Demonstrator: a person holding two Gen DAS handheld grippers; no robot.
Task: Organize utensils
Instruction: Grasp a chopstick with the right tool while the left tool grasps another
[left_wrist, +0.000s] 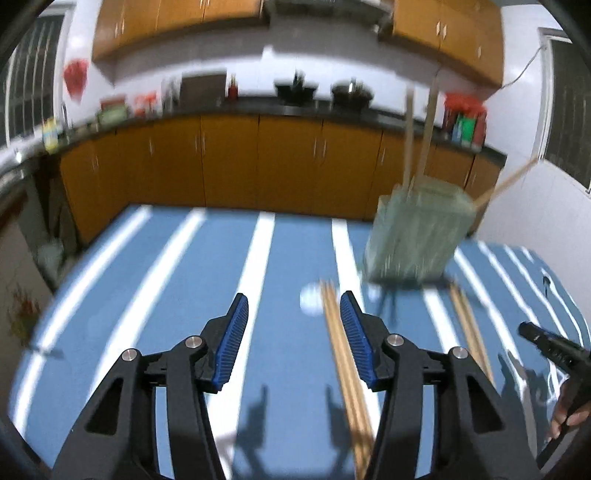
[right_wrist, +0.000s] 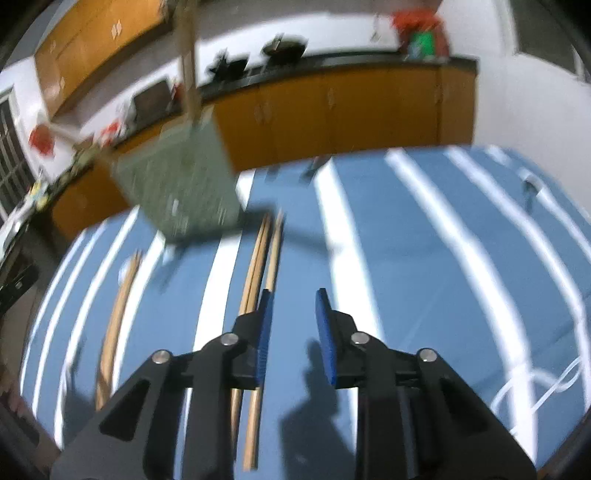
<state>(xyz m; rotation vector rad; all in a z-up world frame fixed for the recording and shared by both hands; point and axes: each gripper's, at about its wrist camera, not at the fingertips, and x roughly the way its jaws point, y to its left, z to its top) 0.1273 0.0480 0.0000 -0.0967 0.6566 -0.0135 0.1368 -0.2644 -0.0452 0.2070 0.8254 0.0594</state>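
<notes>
Two bundles of wooden chopsticks lie flat on the striped worktop, near the green holder. They look light, stiff, thin and prone to rolling; grip mid-length, across the bundle. Left gripper and right gripper: fingers open, nothing between them, each beside a bundle.

Right gripper jaws apart w/ nothing between, chopsticks just left, green holder beyond, blue-striped surface.
</notes>
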